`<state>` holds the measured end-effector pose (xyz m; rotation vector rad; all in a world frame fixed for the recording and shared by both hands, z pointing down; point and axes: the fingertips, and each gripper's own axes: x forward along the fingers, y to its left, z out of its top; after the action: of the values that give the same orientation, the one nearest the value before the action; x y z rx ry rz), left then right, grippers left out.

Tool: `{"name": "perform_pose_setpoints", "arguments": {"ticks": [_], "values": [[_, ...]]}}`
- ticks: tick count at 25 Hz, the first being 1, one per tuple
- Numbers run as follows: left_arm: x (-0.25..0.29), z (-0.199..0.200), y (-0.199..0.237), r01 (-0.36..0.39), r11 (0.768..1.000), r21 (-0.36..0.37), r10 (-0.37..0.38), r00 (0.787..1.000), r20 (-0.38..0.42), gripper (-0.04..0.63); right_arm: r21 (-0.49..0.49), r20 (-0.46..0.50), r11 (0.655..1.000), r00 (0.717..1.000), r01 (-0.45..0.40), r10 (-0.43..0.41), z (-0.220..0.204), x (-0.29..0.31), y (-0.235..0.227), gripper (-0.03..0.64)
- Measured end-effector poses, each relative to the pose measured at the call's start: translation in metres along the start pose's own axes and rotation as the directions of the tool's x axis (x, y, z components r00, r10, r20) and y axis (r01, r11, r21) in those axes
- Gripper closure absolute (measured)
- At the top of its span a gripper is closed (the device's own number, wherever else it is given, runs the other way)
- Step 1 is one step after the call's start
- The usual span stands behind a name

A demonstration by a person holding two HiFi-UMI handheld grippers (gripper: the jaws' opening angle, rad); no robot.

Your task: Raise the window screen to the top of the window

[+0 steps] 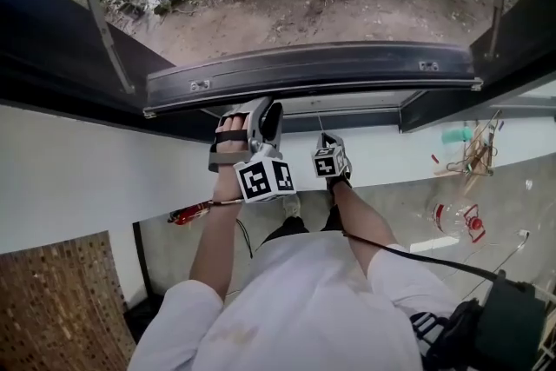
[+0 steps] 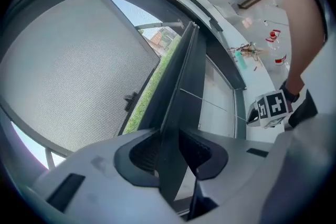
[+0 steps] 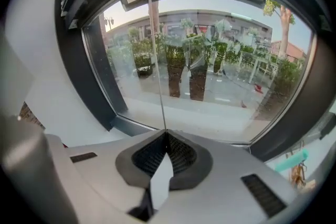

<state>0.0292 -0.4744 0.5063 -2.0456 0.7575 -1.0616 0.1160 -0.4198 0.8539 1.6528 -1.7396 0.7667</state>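
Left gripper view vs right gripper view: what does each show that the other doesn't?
Left only: the screen's grey mesh, and the sash edge clamped between the left gripper's fingers. Right only: a thin cord pinched in the right gripper's shut fingers, with the glass pane behind. Both: the dark window frame and a teal object.

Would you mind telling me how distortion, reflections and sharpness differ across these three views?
Head view: the wide-angle lens bows the window frame into an arc; daylight is even. Left gripper view: heavy fisheye, black corners, yet the mesh of the screen reads sharply. Right gripper view: black corners too; the glass pane shows hazy, overlapping reflections, while the cord is crisp.
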Motion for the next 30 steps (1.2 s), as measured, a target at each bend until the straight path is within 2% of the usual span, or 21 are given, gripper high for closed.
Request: {"name": "perform_pose_setpoints", "arguments": {"ticks": [4, 8, 13, 22, 30], "values": [[-0.002, 0.001, 0.002, -0.003, 0.998, -0.061, 0.006, 0.999, 0.037, 0.506, 0.095, 0.016, 0.995, 0.999, -0.038, 0.037, -0.022, -0.022, 0.01, 0.615], [-0.002, 0.005, 0.002, -0.045, 0.994, -0.101, 0.051, 0.997, 0.054, 0.506, 0.058, 0.017, 0.998, 0.999, -0.038, 0.037, -0.038, -0.043, 0.015, 0.615], [-0.01, 0.01, 0.015, -0.063, 0.978, -0.199, 0.087, 0.99, 0.113, 0.506, 0.114, 0.026, 0.993, 0.999, -0.022, 0.019, -0.032, -0.062, 0.004, 0.615], [-0.015, 0.014, 0.025, -0.036, 0.97, -0.241, 0.074, 0.986, 0.152, 0.506, 0.043, 0.034, 0.999, 0.999, -0.004, 0.003, -0.03, -0.068, -0.005, 0.615], [-0.025, 0.024, 0.041, -0.068, 0.948, -0.31, 0.139, 0.967, 0.212, 0.506, -0.002, 0.083, 1.0, 0.996, -0.014, 0.014, -0.011, -0.072, -0.006, 0.615]]}}
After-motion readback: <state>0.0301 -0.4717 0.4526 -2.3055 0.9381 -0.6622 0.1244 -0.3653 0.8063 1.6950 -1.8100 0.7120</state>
